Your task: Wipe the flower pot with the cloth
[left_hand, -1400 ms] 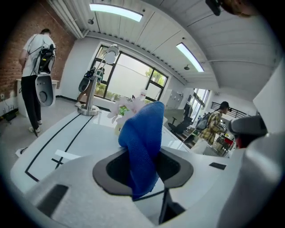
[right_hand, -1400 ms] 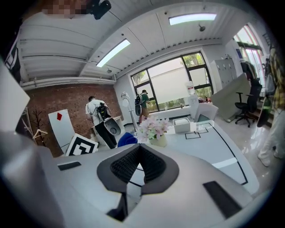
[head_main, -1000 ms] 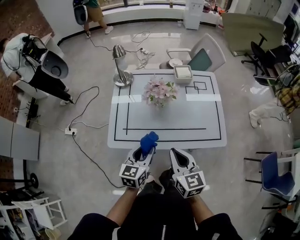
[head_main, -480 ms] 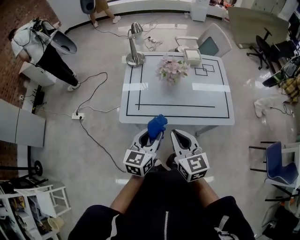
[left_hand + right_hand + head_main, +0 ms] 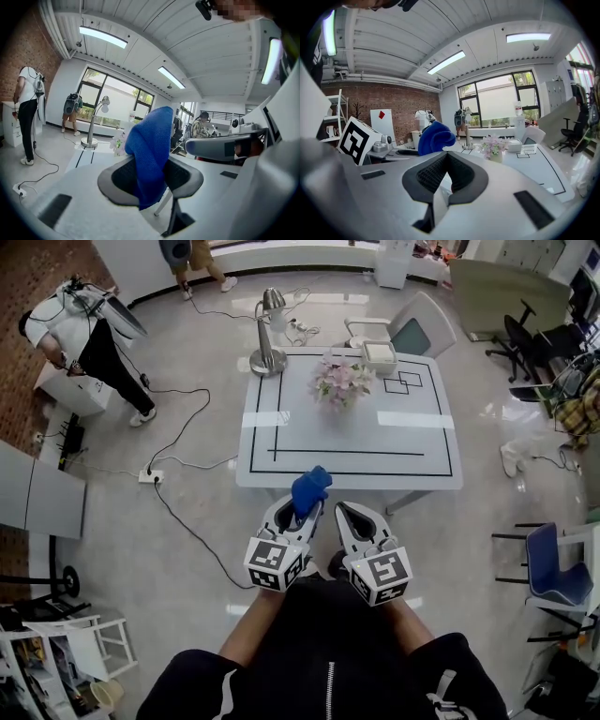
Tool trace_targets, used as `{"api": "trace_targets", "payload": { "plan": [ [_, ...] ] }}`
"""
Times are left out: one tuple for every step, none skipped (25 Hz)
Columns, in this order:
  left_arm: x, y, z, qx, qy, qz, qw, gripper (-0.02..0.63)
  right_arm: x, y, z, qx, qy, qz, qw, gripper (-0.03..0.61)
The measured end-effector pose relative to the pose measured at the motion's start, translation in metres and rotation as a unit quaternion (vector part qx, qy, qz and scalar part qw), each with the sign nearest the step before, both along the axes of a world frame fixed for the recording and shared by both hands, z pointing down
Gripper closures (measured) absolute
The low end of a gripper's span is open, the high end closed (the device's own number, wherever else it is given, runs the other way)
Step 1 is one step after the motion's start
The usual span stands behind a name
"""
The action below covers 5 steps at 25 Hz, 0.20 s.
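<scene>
Left gripper (image 5: 302, 514), lower centre of head view: jaws clamped on the blue cloth (image 5: 310, 489). In left gripper view the cloth (image 5: 149, 150) bunches above the pads and a tail hangs below them. Right gripper (image 5: 348, 515), just beside it on the right: jaws brought together, nothing between them. The cloth's top overlaps the near edge of the white table (image 5: 412, 451). Flower pot (image 5: 343, 388) with pale pink flowers stands on the table, upper centre, well apart from both grippers. Silver lamp (image 5: 268, 334) at the table's upper left corner. White box (image 5: 380, 354) is near the pot, to its upper right.
</scene>
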State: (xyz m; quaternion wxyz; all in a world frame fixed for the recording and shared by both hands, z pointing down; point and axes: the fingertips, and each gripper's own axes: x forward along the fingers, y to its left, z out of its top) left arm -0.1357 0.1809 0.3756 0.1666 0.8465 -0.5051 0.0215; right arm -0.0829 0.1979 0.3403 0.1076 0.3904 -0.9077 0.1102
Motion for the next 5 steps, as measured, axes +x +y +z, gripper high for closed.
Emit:
{"api": "trace_targets", "payload": {
  "plan": [
    [0.0007,0.0002,-0.0010,0.000,-0.001,0.001,1.0000,0.472,0.0009,0.0003,-0.0012,0.000,0.000,0.002,1.000,0.571],
    [0.0014,0.0009,-0.0022,0.000,-0.003,0.003,1.0000,0.472,0.0018,0.0007,-0.0027,0.000,0.000,0.003,1.000,0.571],
    [0.0023,0.0019,-0.0034,0.000,-0.004,0.004,1.0000,0.473,0.0028,0.0013,-0.0044,0.000,0.000,0.005,1.000,0.571],
    [0.0034,0.0030,-0.0048,0.000,-0.005,0.005,1.0000,0.474,0.0039,0.0019,-0.0061,0.000,0.000,0.006,1.000,0.571],
    [0.0045,0.0041,-0.0063,0.000,-0.006,0.006,1.0000,0.472,0.0051,0.0025,-0.0078,0.000,0.000,0.008,1.000,0.571]
  ]
}}
